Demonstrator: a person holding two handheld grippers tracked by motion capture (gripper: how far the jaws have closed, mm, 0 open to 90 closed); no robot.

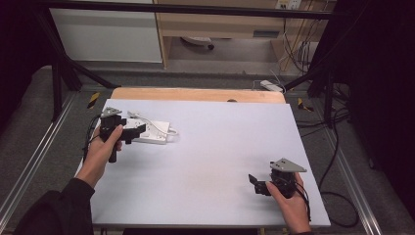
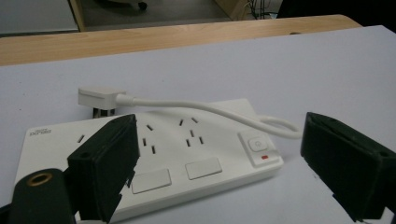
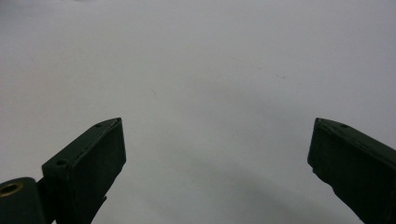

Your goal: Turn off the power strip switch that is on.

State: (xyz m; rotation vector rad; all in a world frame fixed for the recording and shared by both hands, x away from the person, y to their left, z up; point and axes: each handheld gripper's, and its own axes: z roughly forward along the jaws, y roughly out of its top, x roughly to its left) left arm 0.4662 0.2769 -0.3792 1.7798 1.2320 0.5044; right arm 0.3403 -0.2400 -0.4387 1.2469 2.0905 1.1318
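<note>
White power strip lying flat on the pale surface, at the upper left of the high view and across the lower centre of the left gripper view. Its top face carries several socket openings, two blank rectangular covers, and a switch with a small red mark at its right end. A white cord leaves that right end in a small loop, runs back over the strip and ends in a flat white plug resting at the strip's far left edge; whether the plug's pins sit in a socket cannot be told from this angle. The left gripper hangs just above the near edge of the strip, jaws spread wide and clear of it, nothing between them. The right gripper sits low at the lower right of the high view, well apart from the strip, jaws likewise spread over bare surface. A wooden edge borders the surface's far side.
</note>
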